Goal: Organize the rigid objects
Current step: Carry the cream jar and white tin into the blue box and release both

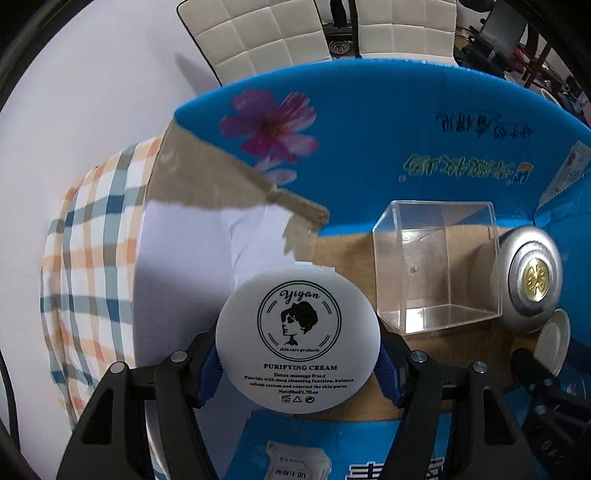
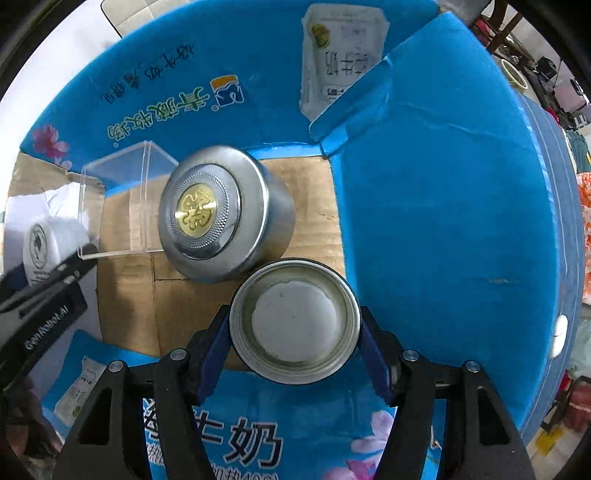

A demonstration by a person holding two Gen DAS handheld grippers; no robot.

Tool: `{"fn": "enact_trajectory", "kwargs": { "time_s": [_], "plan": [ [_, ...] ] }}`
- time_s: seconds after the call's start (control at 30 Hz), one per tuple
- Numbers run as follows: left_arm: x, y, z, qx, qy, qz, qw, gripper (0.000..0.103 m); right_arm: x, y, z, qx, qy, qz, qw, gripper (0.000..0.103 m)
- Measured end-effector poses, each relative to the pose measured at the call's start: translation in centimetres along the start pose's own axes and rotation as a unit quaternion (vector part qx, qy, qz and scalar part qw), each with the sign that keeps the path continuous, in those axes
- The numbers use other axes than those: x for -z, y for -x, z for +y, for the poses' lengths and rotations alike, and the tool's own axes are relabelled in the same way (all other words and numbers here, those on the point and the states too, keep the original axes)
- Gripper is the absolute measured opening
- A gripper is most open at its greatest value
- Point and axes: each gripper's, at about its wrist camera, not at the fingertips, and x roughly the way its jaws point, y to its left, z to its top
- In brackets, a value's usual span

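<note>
My left tongs [image 1: 297, 354] are clamped on the white cream jar [image 1: 297, 339], held above the open blue carton [image 1: 406, 122]. My right tongs [image 2: 294, 341] are clamped on a metal tin [image 2: 294, 325] beside the silver canister [image 2: 221, 214] on the carton floor.

Risk: smooth round walls may slip between the pads; lowering either item could knock the clear box [image 1: 437, 264].

White surface [image 1: 92, 92] beneath; checked cloth [image 1: 92, 258] alongside; padded chairs [image 1: 258, 33] beyond.
</note>
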Motion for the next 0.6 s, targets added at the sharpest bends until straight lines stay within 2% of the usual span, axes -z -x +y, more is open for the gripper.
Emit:
{"fn": "enact_trajectory", "kwargs": {
  "time_s": [0.17, 0.33, 0.4, 0.47, 0.53, 0.6],
  "plan": [
    [-0.5, -0.3, -0.1, -0.004, -0.023, 0.009, 0.9997, 0.066, -0.4, -0.9, 0.1, 0.002, 0.000, 0.009, 1.000, 0.068],
    [-0.7, -0.4, -1.2, 0.003, -0.041, 0.035, 0.9985, 0.067, -0.5, -1.9, -0.1, -0.011, 0.000, 0.022, 1.000, 0.071],
    [-0.6, -0.4, -1.2, 0.000, -0.042, 0.036, 0.9985, 0.070, -0.5, -1.9, -0.1, -0.019, -0.001, 0.022, 1.000, 0.073],
    [-0.5, -0.3, -1.0, 0.005, -0.035, 0.037, 0.9987, 0.083, -0.4, -1.6, -0.1, -0.020, 0.001, 0.023, 1.000, 0.077],
    [-0.5, -0.2, -0.6, 0.011, -0.026, 0.035, 0.9990, 0.091, -0.7, -1.7, 0.4, -0.019, 0.003, 0.022, 1.000, 0.078],
    [-0.4, 0.1, 0.0, 0.023, -0.016, 0.032, 0.9991, 0.093, -0.5, -1.4, 0.3, -0.018, 0.007, 0.022, 1.000, 0.079]
  ]
}}
